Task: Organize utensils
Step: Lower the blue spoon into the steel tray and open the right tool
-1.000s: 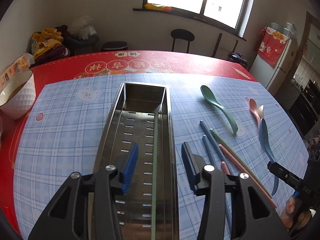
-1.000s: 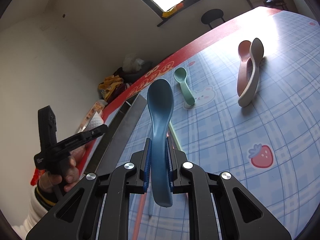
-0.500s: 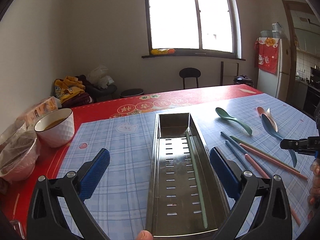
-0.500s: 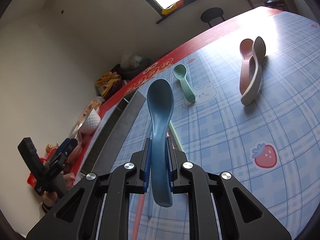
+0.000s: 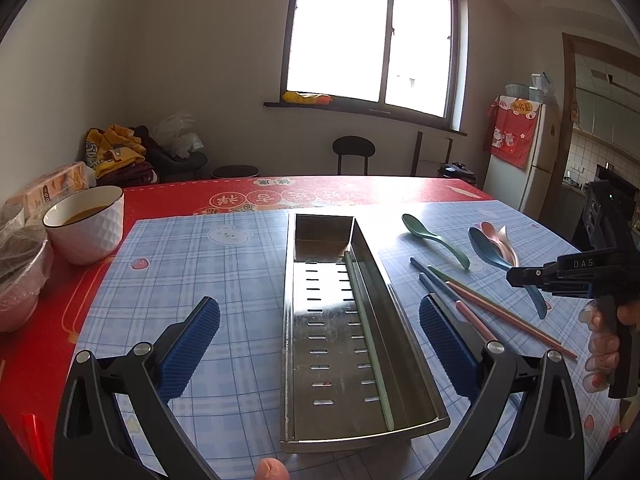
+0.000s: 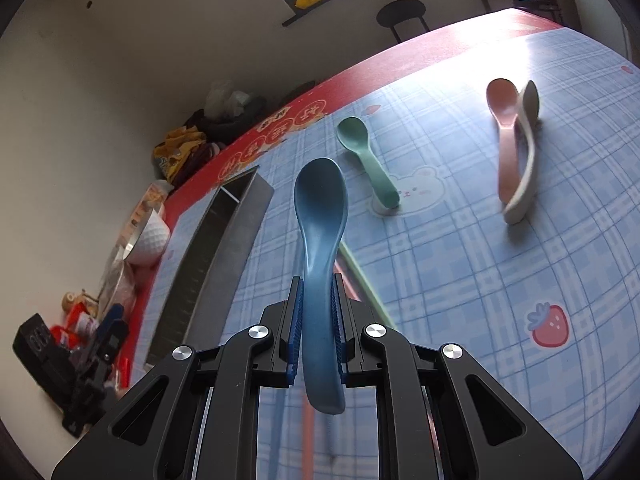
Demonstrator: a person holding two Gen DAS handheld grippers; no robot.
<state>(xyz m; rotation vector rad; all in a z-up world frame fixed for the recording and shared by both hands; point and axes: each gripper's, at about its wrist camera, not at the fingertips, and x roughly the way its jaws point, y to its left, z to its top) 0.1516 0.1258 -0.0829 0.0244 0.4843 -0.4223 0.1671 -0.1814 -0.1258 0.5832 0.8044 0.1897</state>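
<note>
A long steel utensil tray (image 5: 296, 320) lies on the blue checked mat with one pale green chopstick (image 5: 370, 344) along its right side. My left gripper (image 5: 320, 344) is wide open and empty above the tray's near end. My right gripper (image 6: 316, 324) is shut on a dark blue spoon (image 6: 320, 216), held above the mat to the right of the tray (image 6: 224, 240); it also shows in the left wrist view (image 5: 490, 250). A green spoon (image 6: 366, 156), a pink spoon (image 6: 502, 120) and a beige spoon (image 6: 526, 152) lie on the mat. Blue, green and pink chopsticks (image 5: 480, 304) lie right of the tray.
A white bowl (image 5: 86, 224) with brown liquid and a covered bowl (image 5: 20, 276) stand on the red cloth at the left. A snack box (image 5: 52, 188) sits behind them. A stool (image 5: 354, 152) and a fridge (image 5: 520, 160) stand beyond the table.
My left gripper has opened wide and pulled back and up from the tray, leaving the green chopstick in it. My right gripper has lifted slightly with the blue spoon.
</note>
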